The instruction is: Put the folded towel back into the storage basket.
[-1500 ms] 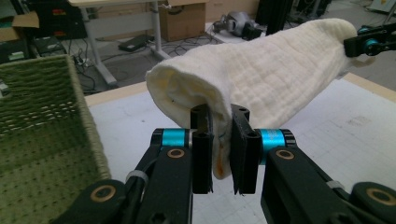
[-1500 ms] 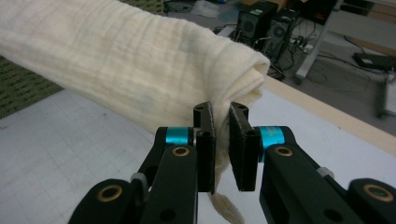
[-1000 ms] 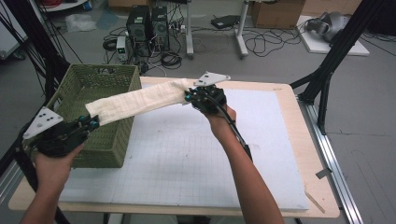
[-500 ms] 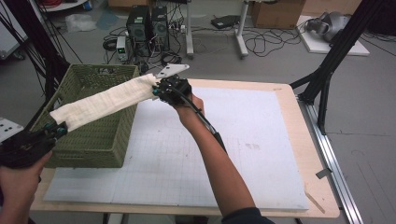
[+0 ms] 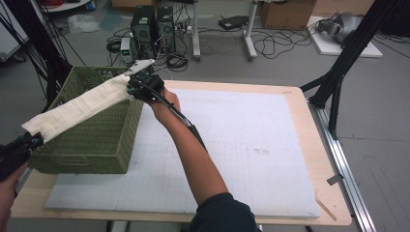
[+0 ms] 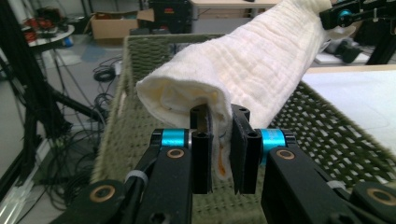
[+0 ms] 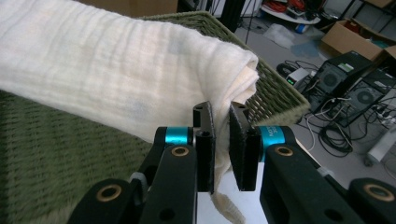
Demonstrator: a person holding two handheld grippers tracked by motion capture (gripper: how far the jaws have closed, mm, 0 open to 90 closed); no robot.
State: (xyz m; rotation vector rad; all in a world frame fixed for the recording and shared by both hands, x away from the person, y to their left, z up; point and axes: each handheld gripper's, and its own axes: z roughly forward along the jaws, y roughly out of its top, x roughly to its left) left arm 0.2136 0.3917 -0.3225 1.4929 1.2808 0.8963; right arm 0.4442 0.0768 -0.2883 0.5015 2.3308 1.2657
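Towel (image 5: 80,108) shifted over basket (image 5: 92,145); left claw (image 5: 30,141) edge-cropped.

- My surface (image 5: 309,145) is a pale wooden board under a white gridded mat (image 5: 251,145), with a metal rail (image 5: 345,164) along its far-right edge.
- Beyond it I see grey floor (image 5: 387,121), strewn with tangled black cables (image 5: 270,43).
- Two dark computer towers (image 5: 154,24) stand on that floor, beside white desk legs (image 5: 250,29).
- A cardboard box (image 5: 285,12) sits further back, near a white slab (image 5: 343,41).
- Black frame struts (image 5: 338,72) angle up on my right, and more on my left (image 5: 43,58).
- The light is even and soft.
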